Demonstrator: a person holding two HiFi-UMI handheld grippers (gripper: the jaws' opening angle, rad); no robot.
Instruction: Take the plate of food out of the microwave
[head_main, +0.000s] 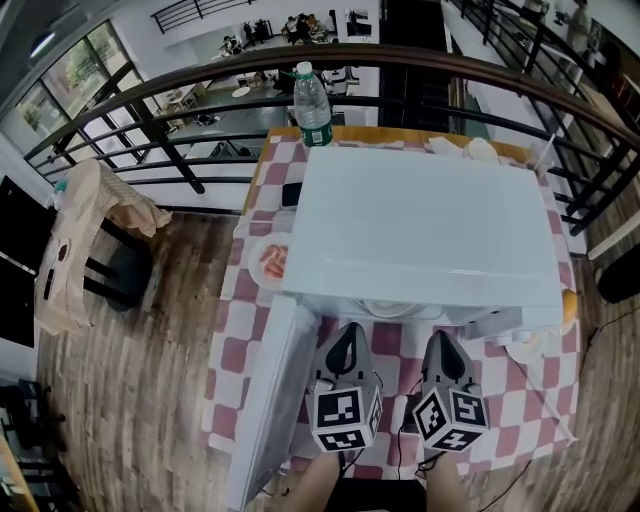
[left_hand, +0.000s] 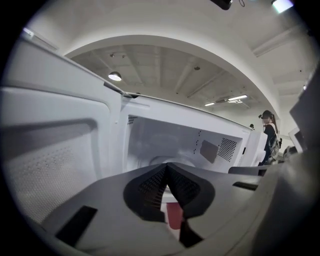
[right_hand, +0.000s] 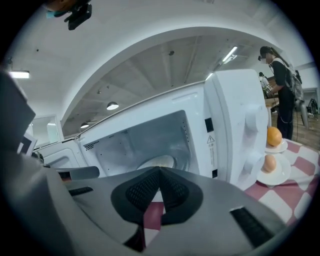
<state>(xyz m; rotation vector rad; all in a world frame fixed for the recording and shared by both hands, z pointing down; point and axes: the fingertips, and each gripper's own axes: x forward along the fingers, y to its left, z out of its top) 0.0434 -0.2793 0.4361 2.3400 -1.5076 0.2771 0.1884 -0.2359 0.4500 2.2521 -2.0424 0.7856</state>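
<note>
Checkered cloth (head_main: 545, 395) below. Left gripper (head_main: 347, 330) and right gripper (head_main: 440, 337) both closed, empty; plate (right_hand: 159, 161) just ahead in microwave (head_main: 430, 225). Risk: 2 closed tips push plate deeper; door (head_main: 262, 400) crowds left gripper.

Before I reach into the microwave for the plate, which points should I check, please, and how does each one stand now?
1. Microwave door open: ok, swung wide to the left.
2. Plate visible inside: ok.
3. Left gripper fingers apart for the rim: not ok, shut and empty.
4. Right gripper fingers apart: not ok, shut and empty.
5. What lies on the plate: cannot tell.
</note>
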